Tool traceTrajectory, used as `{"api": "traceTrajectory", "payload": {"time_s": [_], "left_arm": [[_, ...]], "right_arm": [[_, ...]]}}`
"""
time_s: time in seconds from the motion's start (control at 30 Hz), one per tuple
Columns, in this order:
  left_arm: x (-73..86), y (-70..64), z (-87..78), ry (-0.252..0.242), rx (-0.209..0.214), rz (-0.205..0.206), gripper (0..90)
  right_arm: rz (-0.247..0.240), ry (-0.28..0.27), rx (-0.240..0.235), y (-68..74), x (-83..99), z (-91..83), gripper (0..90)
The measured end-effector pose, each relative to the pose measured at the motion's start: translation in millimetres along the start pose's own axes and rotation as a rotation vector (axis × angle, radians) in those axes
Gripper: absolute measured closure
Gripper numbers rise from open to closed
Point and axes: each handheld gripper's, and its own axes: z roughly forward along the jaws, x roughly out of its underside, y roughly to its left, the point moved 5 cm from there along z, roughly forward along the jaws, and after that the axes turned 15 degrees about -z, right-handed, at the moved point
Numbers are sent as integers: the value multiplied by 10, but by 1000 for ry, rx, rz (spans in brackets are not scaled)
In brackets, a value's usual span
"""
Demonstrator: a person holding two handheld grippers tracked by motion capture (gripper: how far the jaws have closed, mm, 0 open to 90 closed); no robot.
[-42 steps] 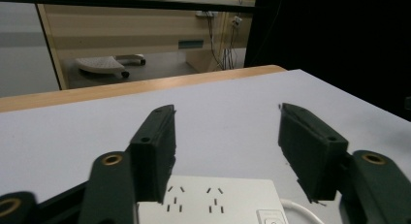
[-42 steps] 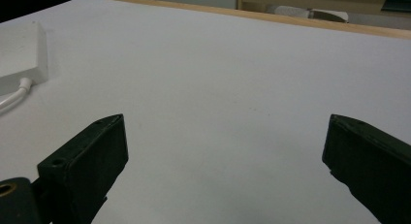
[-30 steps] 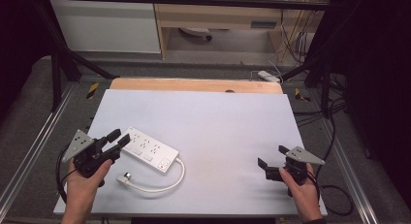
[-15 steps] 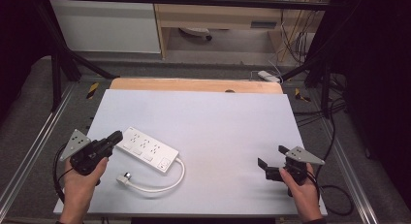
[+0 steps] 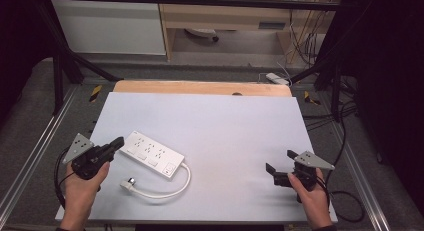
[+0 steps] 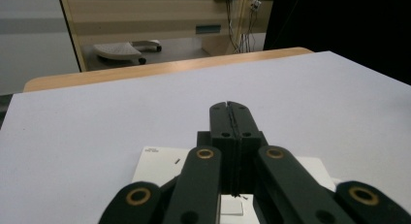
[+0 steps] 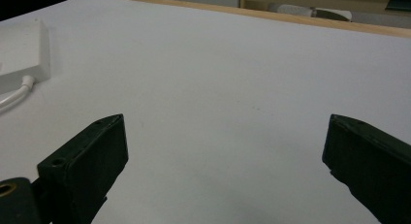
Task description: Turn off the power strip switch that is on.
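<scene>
A white power strip (image 5: pixel 152 153) lies on the left half of the white table (image 5: pixel 225 126), its white cord (image 5: pixel 172 189) looping to a plug (image 5: pixel 128 184) near the front. My left gripper (image 5: pixel 118 141) is shut with nothing in it, its tips just at the strip's left end. In the left gripper view the closed gripper (image 6: pixel 228 107) hovers over the power strip (image 6: pixel 160 162). My right gripper (image 5: pixel 280 167) stands open at the front right, far from the strip. The right gripper view has the spread gripper (image 7: pixel 228 146) over bare table, with the strip's end (image 7: pixel 22 49) at far left.
A wooden board edge (image 5: pixel 200 87) runs along the table's far side. Black frame bars and cables stand around the table, and a white adapter (image 5: pixel 276 78) lies on the floor beyond.
My left gripper has gone from open to shut and dropped slightly beside the power strip's left end. The right gripper has held still.
</scene>
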Motion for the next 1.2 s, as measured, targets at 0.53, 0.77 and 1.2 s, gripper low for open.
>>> {"api": "traceTrajectory", "payload": {"time_s": [0.53,0.77,1.2], "left_arm": [[94,129,62,59,-35,-3,900],[131,203,95,78,-48,-6,900],[218,369,156,128,-81,-38,900]], "right_arm": [[-5,3,-2,4,3,7,29],[-4,8,-1,3,7,10,31],[-1,18,-8,15,15,24,30]]}}
